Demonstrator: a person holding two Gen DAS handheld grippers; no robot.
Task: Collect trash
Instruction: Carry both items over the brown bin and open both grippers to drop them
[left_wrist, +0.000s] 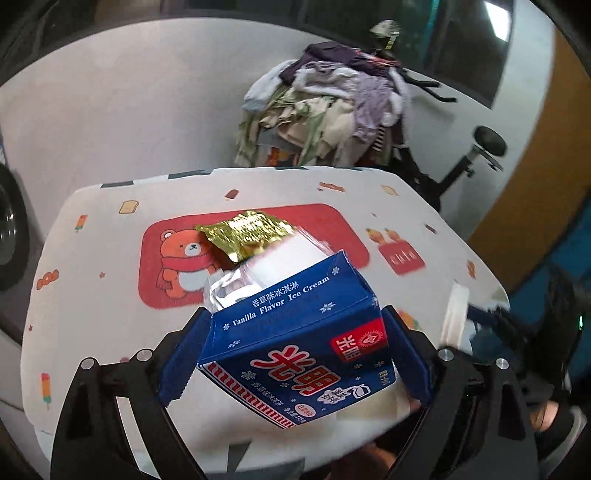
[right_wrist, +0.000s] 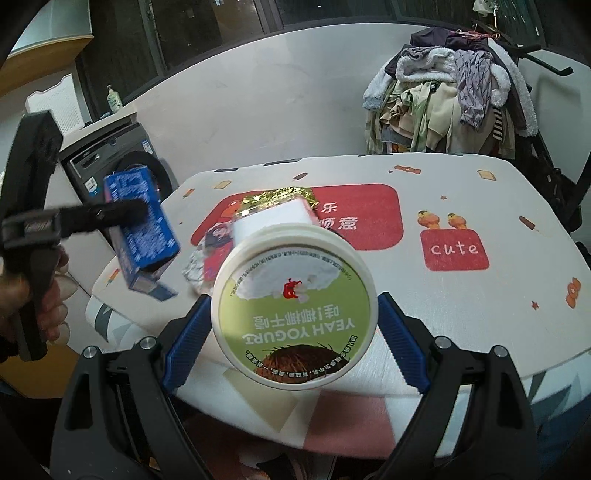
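Observation:
My left gripper (left_wrist: 295, 354) is shut on a blue vanilla ice cream carton (left_wrist: 295, 332), held above the table's near edge; it also shows at the left of the right wrist view (right_wrist: 142, 229). My right gripper (right_wrist: 293, 332) is shut on a white yogurt cup with a green lid (right_wrist: 293, 314), held above the table; its rim shows in the left wrist view (left_wrist: 455, 314). On the table lie a gold foil wrapper (left_wrist: 245, 232) (right_wrist: 277, 195) and a silver wrapper (left_wrist: 225, 288) (right_wrist: 197, 269), partly hidden behind the held items.
The table has a white cloth with a red bear mat (left_wrist: 170, 266) (right_wrist: 369, 210). Behind it stands a chair piled with clothes (left_wrist: 325, 110) (right_wrist: 450, 96). A washing machine (right_wrist: 110, 162) stands at the left. An exercise bike (left_wrist: 472, 155) stands at the right.

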